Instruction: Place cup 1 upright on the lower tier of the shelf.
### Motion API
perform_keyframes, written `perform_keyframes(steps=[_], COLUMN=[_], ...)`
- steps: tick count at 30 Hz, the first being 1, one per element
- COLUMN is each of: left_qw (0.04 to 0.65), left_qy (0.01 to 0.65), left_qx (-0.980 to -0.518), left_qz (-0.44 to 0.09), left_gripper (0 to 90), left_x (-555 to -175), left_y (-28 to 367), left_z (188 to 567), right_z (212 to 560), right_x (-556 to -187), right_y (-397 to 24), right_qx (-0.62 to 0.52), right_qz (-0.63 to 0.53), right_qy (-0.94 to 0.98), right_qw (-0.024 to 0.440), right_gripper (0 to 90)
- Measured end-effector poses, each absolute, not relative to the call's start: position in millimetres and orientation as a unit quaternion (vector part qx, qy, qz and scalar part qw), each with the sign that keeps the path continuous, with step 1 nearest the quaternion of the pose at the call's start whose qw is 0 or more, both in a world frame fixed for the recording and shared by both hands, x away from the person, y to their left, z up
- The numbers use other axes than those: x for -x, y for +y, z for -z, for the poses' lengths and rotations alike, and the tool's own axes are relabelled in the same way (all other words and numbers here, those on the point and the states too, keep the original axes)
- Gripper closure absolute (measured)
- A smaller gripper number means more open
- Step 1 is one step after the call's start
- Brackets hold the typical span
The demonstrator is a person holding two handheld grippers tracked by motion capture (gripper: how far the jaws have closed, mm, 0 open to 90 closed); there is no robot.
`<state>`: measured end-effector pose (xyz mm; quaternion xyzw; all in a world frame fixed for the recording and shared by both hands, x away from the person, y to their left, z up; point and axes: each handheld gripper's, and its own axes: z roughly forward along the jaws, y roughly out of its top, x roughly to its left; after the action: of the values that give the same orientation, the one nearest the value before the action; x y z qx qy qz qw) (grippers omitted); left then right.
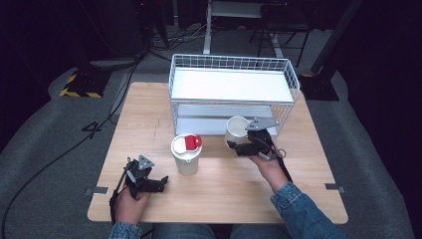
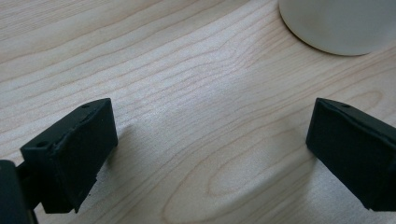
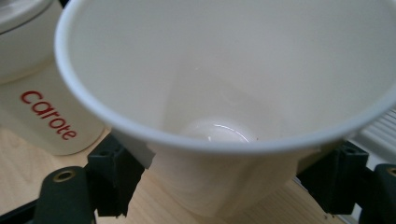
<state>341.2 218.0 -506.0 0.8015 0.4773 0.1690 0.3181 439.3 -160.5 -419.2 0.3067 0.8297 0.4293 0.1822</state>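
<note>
The right claw [image 1: 238,144] is clamped on a white paper cup [image 1: 236,130], its black jaws pressing in on both sides of the thin, slightly flexed wall. The cup tapers from a rolled rim to a small round bottom, smooth and matte inside, and is tipped with its mouth toward the person. It sits in the air just in front of the white wire basket [image 1: 291,79], a two-level grid rack with flat white shelves that stands at the far middle of the table [image 1: 149,124]. Just to the left of the cup stands a cream-coloured mug [image 1: 187,159], glossy and cylindrical, with a white lid carrying a red flip tab and red lettering on its side; it is near the cup but apart from it. The left claw [image 1: 158,184] rests low by the table's near left edge, jaws wide apart over bare pale wood grain, the mug's base just beyond them.
</note>
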Motion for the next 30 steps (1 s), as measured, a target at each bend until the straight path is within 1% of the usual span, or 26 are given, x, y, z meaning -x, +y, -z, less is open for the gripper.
perform_keyframes(steps=[18, 30], left_qw=[0.318, 0.318], left_qy=[0.477, 0.477], left_qx=[-0.801, -0.801], left_qz=[-0.169, -0.169], left_gripper=[2.5, 2.5], left_x=[-341, -341], left_y=[218, 218], left_z=[506, 506], right_z=[435, 446], right_x=[-479, -501], right_y=[-158, -159], right_qx=[-0.349, -0.384], right_qz=[-0.411, -0.417], right_qy=[0.813, 0.792], right_qw=[0.219, 0.226], right_gripper=[23.1, 23.1])
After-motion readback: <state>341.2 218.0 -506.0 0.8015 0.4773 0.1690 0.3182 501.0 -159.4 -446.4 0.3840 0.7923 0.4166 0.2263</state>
